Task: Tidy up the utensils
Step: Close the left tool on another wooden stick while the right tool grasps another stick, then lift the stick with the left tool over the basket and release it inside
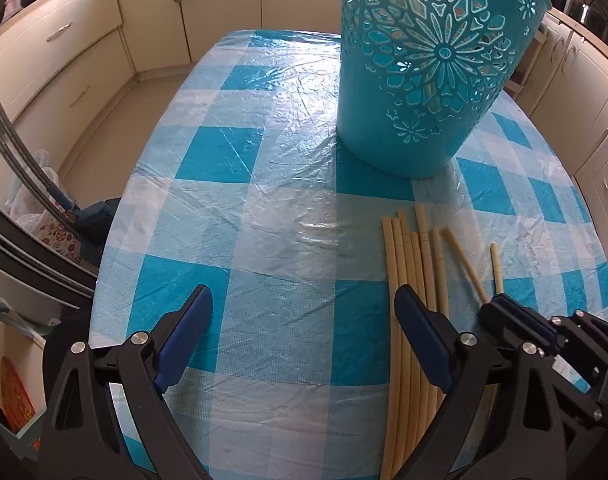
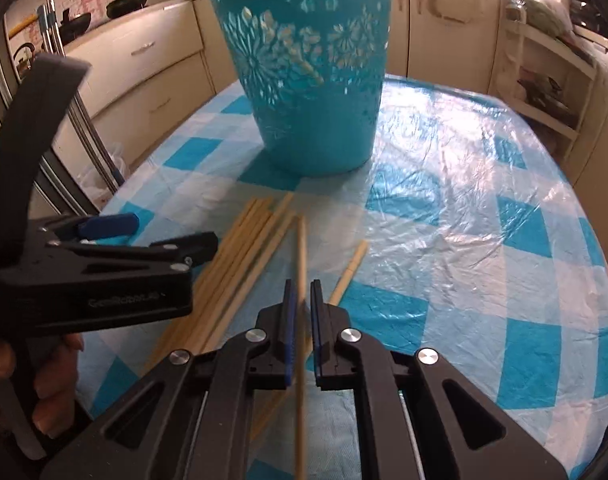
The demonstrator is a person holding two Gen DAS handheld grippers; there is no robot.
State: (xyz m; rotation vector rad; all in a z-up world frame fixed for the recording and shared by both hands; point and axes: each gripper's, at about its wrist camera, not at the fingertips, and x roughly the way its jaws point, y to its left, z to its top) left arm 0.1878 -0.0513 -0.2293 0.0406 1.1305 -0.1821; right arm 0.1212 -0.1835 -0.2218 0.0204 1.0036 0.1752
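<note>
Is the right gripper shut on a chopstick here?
Nearly: the right gripper brackets one chopstick, fingers close on either side; whether it is clamped cannot be told.

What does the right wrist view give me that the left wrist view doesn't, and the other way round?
Only the right wrist view shows the right gripper closing around one chopstick, though actual contact is unclear, plus two frying pans on the counter.

Only the left wrist view shows the left gripper wide open over bare tablecloth.

Both show the teal basket standing upright and the chopstick pile lying in front of it.
</note>
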